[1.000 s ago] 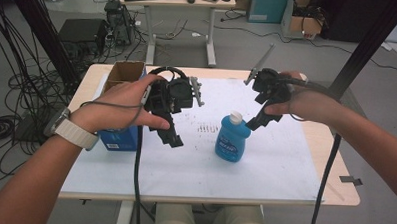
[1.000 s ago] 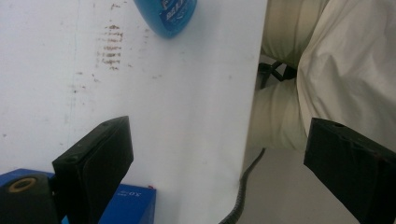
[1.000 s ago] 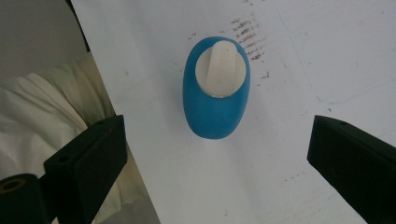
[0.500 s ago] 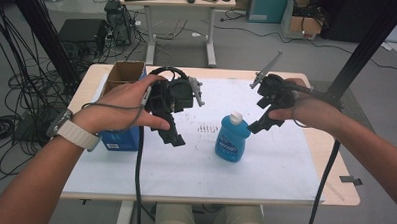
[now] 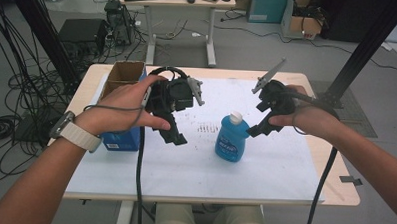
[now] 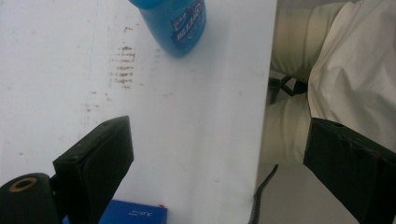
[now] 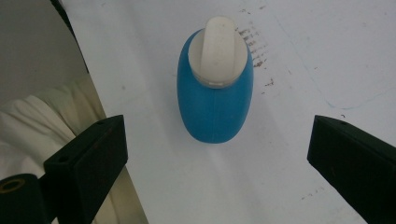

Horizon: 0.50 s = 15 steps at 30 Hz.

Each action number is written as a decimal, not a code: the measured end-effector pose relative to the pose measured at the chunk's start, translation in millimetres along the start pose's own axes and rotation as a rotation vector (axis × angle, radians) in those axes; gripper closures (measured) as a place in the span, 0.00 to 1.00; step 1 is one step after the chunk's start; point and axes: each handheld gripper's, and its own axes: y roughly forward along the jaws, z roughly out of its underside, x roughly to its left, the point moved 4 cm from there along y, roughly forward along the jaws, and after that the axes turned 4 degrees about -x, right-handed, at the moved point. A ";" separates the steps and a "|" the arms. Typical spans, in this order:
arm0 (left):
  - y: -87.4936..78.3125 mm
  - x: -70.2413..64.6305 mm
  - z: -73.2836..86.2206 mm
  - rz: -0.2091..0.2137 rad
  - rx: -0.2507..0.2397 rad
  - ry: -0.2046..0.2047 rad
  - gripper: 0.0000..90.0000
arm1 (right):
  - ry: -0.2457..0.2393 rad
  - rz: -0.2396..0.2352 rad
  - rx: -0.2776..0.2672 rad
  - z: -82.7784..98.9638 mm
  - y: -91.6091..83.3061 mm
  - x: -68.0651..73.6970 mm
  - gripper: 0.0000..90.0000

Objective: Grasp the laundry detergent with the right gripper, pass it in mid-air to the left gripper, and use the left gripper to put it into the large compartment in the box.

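Note:
A blue bottle (image 5: 231, 140) with a white flip cap (image 5: 235, 117) stands upright on the white mat (image 5: 194, 167) near the middle of the table. My right gripper (image 5: 253, 131) hovers just right of the cap, jaws spread wide and empty; from its own camera the bottle (image 7: 215, 95) lies ahead between the open jaws, not touched. My left gripper (image 5: 178, 139) is held to the left of the bottle, a hand's width away, also open with nothing in it. Its camera looks down at the mat with the bottle (image 6: 176, 25) at the top edge.
A blue box (image 5: 119, 138) sits on the table's left side under my left wrist, and an open cardboard box (image 5: 123, 74) stands behind it. Brown smudges (image 5: 206, 127) mark the mat left of the bottle. A person's light trousers (image 6: 336, 74) lie past the near table edge.
My right gripper has sunk and drawn slightly nearer to the bottle's cap. The left hand and the bottle have stayed where they were.

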 end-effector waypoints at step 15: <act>2.4 0.5 2.2 0.001 -0.007 -0.005 0.10 | -0.009 0.006 -0.031 18.8 13.6 -2.1 0.05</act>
